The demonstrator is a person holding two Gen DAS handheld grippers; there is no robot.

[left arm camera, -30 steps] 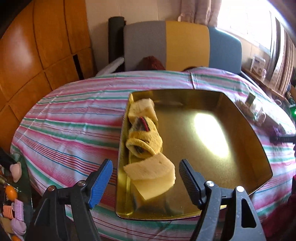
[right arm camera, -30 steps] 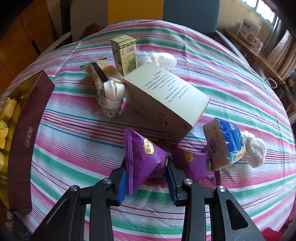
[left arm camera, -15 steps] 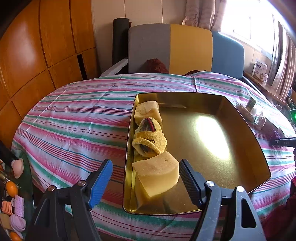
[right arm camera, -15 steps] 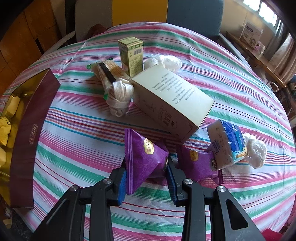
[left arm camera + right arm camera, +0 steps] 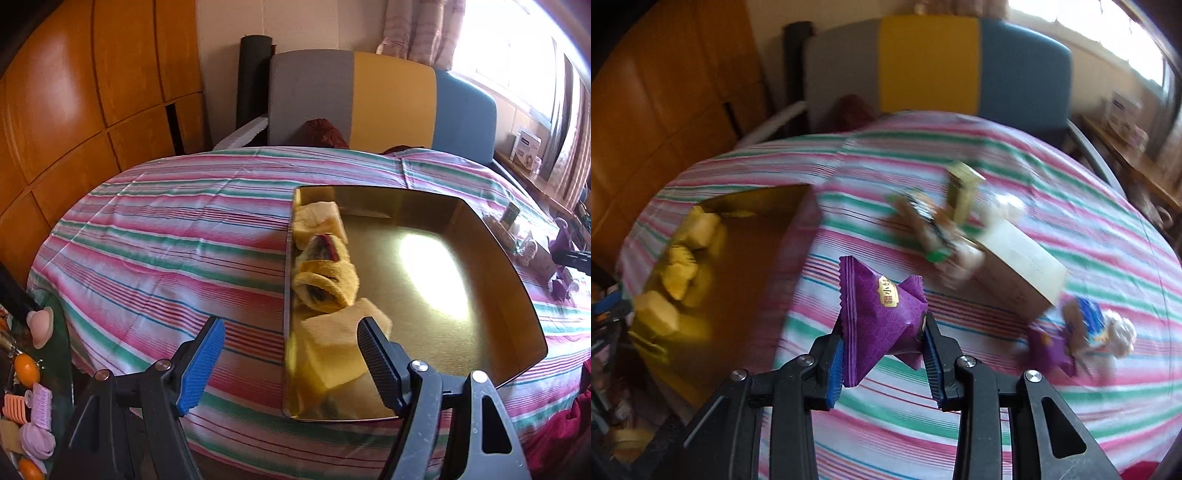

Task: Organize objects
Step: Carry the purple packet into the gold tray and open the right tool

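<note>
purple snack packet sits clamped between the 2 blue pads of the right gripper, held up off the striped tablecloth with nothing under it but cloth. packet is puffy, gold label on its face, crimped edge pointing down-left. right wrist view is motion-blurred everywhere except the gripper and packet.

on the cloth to the right: a 2nd purple packet beside a blue-and-white tissue pack and a white wad. behind those a cream box lying flat, a small green-gold carton upright, and a long wrapped snack near it; details too blurred to tell.

gold tray lies on the cloth left of the packet, well apart from it. along its left wall a row of yellow sponge pieces, 2 of them rolled with dark filling.

left gripper hangs over the near left edge of the tray, jaws wide apart, nothing between them, the black finger in front of the nearest yellow piece.
</note>
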